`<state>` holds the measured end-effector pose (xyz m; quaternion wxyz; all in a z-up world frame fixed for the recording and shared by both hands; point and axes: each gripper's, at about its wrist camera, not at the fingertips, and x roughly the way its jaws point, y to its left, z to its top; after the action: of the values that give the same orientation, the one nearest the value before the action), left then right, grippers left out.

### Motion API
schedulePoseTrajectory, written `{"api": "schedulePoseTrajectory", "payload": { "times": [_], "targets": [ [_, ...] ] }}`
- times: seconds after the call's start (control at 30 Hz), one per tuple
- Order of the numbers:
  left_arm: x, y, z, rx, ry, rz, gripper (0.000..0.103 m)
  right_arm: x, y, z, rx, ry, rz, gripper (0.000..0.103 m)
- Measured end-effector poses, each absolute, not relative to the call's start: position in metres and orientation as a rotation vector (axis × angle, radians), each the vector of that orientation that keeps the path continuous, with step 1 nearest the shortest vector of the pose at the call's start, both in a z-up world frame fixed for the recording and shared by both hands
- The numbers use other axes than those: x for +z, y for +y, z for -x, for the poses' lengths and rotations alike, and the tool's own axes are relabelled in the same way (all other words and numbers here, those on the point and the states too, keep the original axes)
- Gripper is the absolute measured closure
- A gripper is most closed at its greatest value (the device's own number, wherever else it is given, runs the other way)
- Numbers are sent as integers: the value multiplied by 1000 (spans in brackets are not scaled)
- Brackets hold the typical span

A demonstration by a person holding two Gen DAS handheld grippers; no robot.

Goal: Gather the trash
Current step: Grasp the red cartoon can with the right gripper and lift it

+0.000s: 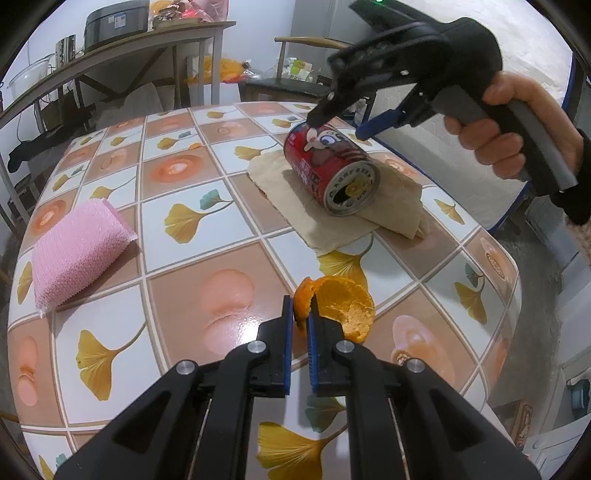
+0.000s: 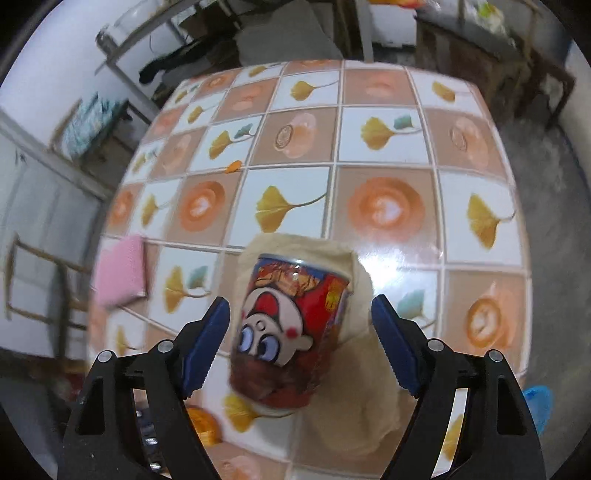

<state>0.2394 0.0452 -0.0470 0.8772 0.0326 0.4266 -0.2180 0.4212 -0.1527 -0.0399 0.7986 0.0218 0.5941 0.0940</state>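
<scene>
- One can [image 1: 331, 169] lying on one napkin [image 1: 391, 206], worktop [image 1: 192, 258] centre.
- One pink sponge [image 1: 79, 254] at 9 o'clock.
- Left tongs [image 1: 301, 314] pinching one orange peel [image 1: 341, 306].
- Right tongs [image 2: 301, 341] spread, straddling can untouched.

The desk [image 1: 207, 258] is covered with a glossy cloth printed in squares of ginkgo leaves and peach-coloured cups, and the room light is mirrored on it as pale patches. Behind the desk a wooden shelf table [image 1: 155, 40] is seen against a white wall [image 1: 251, 48], with a dark grey box [image 1: 116, 22] and clear containers [image 1: 31, 74] set on it. To the right of that shelf table a wooden chair [image 1: 291, 79] is placed, loaded with small items. Beside the desk a grey, rough floor [image 2: 554, 184] is shown.
</scene>
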Motion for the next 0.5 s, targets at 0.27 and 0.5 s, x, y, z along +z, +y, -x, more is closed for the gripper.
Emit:
{"api": "schedulePoseTrajectory", "payload": {
  "times": [0.27, 0.5],
  "targets": [
    [-48, 46, -239, -446, 890, -73, 97, -35, -144, -412, 222, 1308, -96, 28],
    [-48, 44, -237, -435, 885, -95, 97, -51, -137, -415, 178, 1339, -41, 34]
  ]
}}
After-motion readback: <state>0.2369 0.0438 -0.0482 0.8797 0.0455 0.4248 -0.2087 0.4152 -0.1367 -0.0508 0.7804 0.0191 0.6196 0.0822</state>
